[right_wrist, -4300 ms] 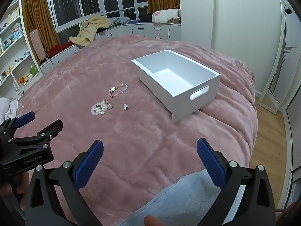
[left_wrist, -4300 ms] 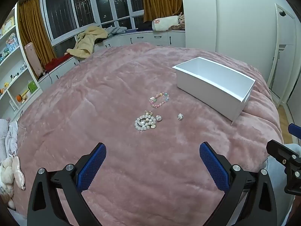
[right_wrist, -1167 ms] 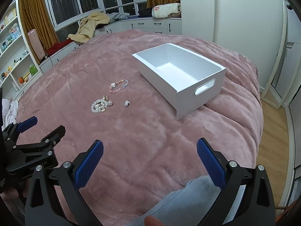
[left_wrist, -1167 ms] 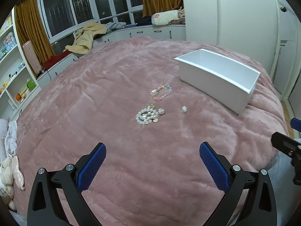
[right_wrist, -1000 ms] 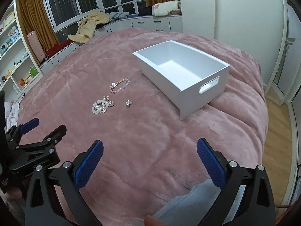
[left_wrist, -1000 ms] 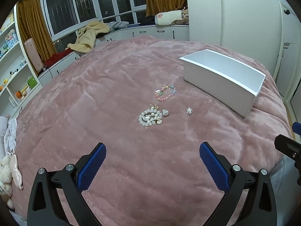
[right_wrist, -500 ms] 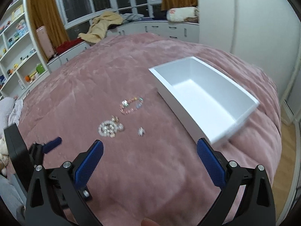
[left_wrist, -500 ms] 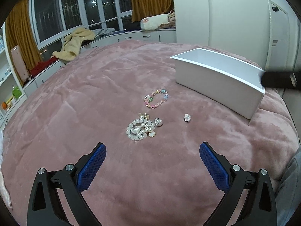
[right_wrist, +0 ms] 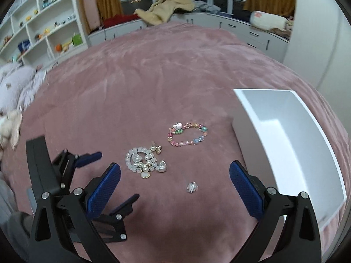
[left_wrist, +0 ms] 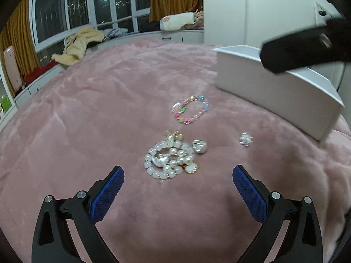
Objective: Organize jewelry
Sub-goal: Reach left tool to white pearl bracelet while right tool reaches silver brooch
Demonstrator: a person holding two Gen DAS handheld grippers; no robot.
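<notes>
Pink bedspread point(right_wrist: 153, 87) holds white box point(right_wrist: 307, 153), nothing visible inside.

1. The blanket point(right_wrist: 153, 83) is plush pink cloth, soft and slightly napped.
2. The box point(right_wrist: 307, 153) looks smooth, matt and white.
3. The pearl bracelet point(left_wrist: 170, 159) is glossy, with shiny gold-coloured charms.
4. The bead bracelet point(right_wrist: 188, 134) looks like translucent coloured plastic or glass.
5. The small charm point(right_wrist: 192, 187) glitters like silver metal.
6. The gripper pads point(left_wrist: 107, 194) are textured blue rubber on matt black plastic.
</notes>
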